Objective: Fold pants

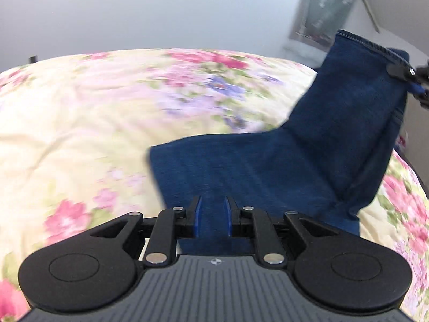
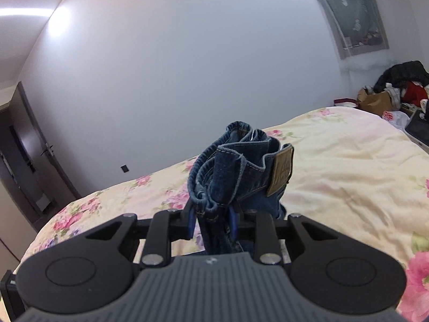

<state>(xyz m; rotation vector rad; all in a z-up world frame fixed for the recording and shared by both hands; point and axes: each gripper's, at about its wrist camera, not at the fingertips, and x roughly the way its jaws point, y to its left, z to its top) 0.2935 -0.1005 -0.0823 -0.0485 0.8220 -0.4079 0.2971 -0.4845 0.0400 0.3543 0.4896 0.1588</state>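
Dark blue denim pants (image 1: 281, 161) hang lifted over a floral bedspread (image 1: 80, 123). In the left wrist view my left gripper (image 1: 212, 216) is shut on a stretch of the denim that runs between its blue pads. The cloth rises up to the right, where the other gripper (image 1: 405, 76) pinches its top edge. In the right wrist view my right gripper (image 2: 211, 221) is shut on the bunched waistband (image 2: 241, 166), which stands up above the jaws with a tan leather patch (image 2: 281, 171) on its right side.
The bed (image 2: 348, 166) fills the lower part of both views, with a plain wall behind. A dark door (image 2: 24, 155) stands at the left. A heap of clothes and bags (image 2: 394, 91) lies beyond the bed's far right corner, below a hanging curtain (image 2: 348, 13).
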